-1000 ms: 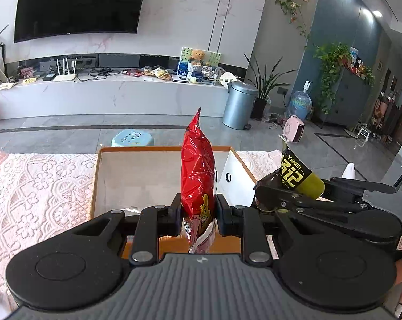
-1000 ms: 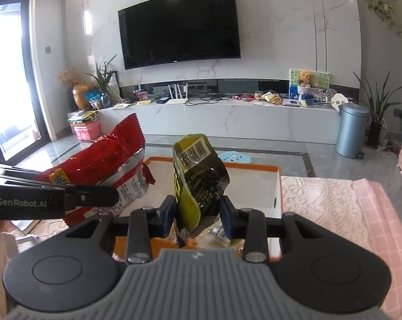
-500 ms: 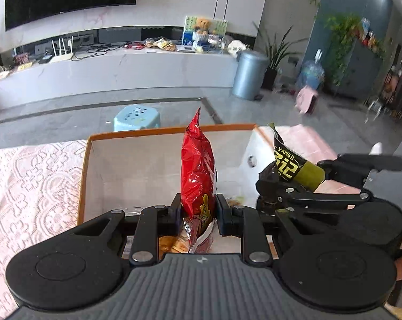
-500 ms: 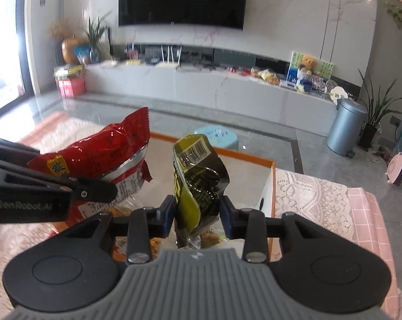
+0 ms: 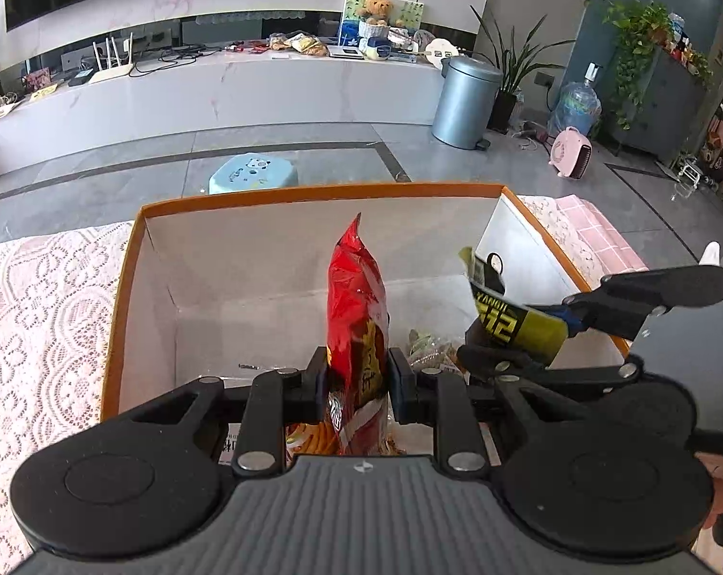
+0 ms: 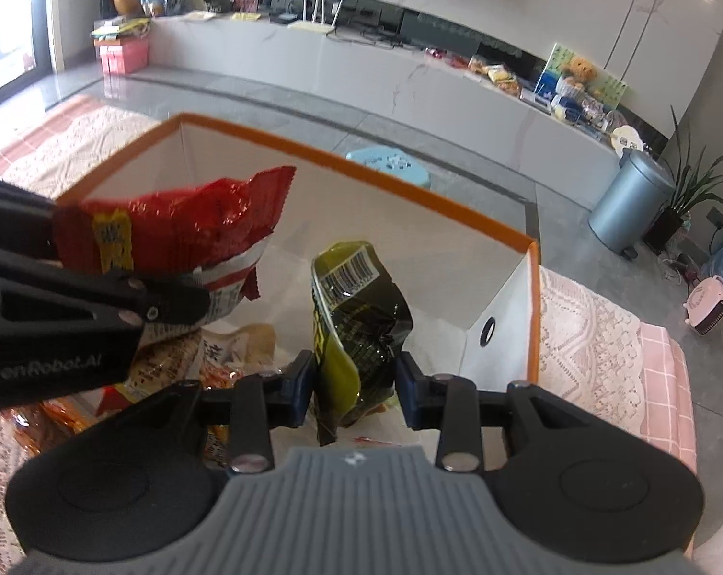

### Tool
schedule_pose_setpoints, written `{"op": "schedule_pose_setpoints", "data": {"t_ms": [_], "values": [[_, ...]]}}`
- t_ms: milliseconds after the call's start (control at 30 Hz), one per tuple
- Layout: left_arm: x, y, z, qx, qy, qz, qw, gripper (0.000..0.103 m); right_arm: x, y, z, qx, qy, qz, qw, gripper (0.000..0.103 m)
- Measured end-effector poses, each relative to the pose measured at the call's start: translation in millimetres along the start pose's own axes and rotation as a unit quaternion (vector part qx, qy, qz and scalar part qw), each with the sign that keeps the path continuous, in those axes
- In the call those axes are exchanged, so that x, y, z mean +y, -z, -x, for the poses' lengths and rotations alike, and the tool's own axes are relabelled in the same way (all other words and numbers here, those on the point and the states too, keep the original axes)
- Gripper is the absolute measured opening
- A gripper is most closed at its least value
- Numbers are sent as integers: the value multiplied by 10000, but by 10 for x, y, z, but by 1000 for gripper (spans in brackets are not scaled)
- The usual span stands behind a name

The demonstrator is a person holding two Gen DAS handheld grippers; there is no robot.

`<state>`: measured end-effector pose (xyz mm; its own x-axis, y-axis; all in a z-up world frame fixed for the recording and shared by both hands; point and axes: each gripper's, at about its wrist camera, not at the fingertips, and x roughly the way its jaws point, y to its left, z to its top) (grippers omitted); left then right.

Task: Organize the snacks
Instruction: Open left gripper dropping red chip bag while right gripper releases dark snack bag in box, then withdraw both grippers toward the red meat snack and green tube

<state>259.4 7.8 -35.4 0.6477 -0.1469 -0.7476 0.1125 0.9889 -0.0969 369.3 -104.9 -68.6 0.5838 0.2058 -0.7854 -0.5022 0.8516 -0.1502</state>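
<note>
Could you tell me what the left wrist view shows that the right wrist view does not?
Only the left wrist view shows the yellow front panel with "YANGJI" lettering on the black-and-yellow foil packet and the bare left half of the box floor.

Only the right wrist view shows that packet's barcode side, the loose snack packets already in the box, and the pink storage box by the window.

Both show the orange-rimmed white box, the red foil snack bag in the left gripper, the right gripper, the blue stool and the grey bin.
</note>
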Motion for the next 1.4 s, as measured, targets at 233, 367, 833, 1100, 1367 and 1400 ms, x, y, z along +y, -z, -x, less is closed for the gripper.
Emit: {"op": "schedule_pose_setpoints", "data": {"t_ms": [233,367,833,1100,1367,1400], "values": [[-18,-9,-74,153,33,5,9999,30,-1,-39,-122,173,-47,-55,9998,35],[-4,-12,-59,189,2,17,9998,39,-24,-62,-124,174,-27,24,9998,34],[8,-74,332,-144,-13,6,9999,82,29,-130,230,-12,283,324,9991,74],[-92,42,798,-708,-355,-149,9967,86,31,-116,663,-365,406,291,9981,90],[-198,352,1322,-997,-383,-102,9942,86,84,147,1195,-781,366,15,9963,96],[-188,389,1387,-1021,-302,-39,9943,86,97,194,1267,-839,338,-51,9959,96]]}}
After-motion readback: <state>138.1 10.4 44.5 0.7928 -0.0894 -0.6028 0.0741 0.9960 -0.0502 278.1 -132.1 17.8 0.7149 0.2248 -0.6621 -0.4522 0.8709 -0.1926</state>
